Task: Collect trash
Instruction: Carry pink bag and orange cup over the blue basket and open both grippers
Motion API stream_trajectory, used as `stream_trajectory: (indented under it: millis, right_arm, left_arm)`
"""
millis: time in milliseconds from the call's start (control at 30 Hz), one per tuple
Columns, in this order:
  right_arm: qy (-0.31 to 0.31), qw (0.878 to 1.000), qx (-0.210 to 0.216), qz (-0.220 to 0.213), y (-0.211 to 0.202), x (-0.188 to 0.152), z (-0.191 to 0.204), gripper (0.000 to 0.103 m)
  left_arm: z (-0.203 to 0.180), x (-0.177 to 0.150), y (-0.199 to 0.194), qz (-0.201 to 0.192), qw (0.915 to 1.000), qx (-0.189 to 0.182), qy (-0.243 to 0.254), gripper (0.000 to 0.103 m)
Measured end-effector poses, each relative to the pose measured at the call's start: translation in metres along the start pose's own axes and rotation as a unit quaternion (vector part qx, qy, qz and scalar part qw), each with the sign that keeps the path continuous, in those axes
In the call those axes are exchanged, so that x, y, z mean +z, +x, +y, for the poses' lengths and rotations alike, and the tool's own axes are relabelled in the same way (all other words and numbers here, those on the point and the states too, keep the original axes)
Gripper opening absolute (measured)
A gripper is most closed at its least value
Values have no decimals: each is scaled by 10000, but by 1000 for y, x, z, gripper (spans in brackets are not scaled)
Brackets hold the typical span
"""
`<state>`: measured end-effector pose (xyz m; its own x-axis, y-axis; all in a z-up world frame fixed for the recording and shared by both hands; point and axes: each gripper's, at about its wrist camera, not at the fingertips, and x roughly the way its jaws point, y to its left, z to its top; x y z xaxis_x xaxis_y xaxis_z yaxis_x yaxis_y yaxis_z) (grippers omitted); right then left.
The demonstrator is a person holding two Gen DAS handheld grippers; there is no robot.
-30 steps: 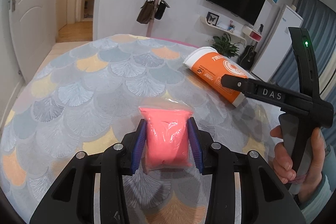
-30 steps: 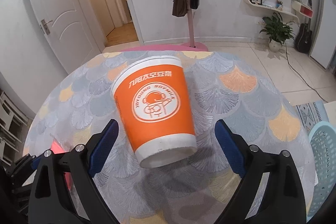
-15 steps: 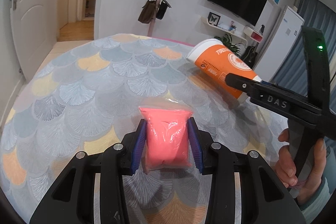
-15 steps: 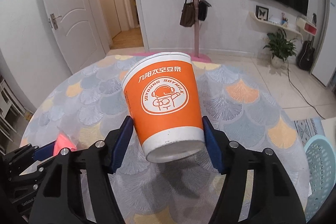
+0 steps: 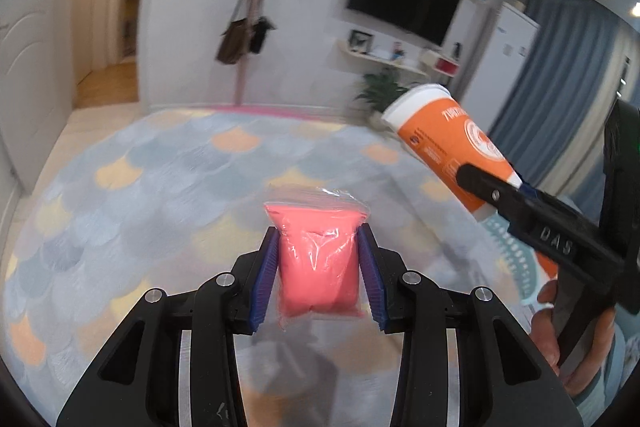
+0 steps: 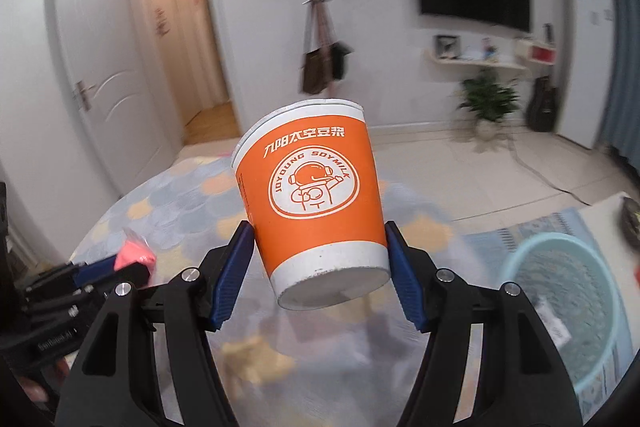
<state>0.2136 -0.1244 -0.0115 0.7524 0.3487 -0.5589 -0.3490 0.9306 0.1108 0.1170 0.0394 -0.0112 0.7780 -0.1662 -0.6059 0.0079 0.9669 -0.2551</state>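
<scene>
The left gripper (image 5: 318, 269) has its blue pads pressed on both sides of a pink bag (image 5: 318, 259), holding it above the table (image 5: 140, 187). The right gripper (image 6: 320, 277) clamps the orange cup (image 6: 310, 203) near its base (rim pointing away), also off the table. A blue basket (image 6: 560, 307) stands low on the right.

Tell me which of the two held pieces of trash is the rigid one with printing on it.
The orange paper cup in the right gripper; the left gripper holds a soft, unprinted pink bag.
</scene>
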Motion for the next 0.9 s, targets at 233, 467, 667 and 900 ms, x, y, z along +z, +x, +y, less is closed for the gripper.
stream_trajectory:
  millis: [233, 467, 667, 900]
  right_arm:
    - [467, 9956, -703, -417, -58, -12, -61, 62]
    - [1208, 9839, -1258, -400, -85, -29, -141, 62]
    - [2103, 9639, -1634, -50, -84, -59, -221, 62]
    - [2797, 9403, -1877, 487, -62, -97, -281, 62]
  left_arm:
    - [-79, 15, 18, 69, 9970, -509, 572, 38]
    - [-159, 23, 61, 408, 9881, -1101, 991, 38]
    - [-212, 14, 117, 1036, 9755, -1578, 1131, 38]
    - [-253, -1, 181, 1686, 9623, -1758, 1209, 38]
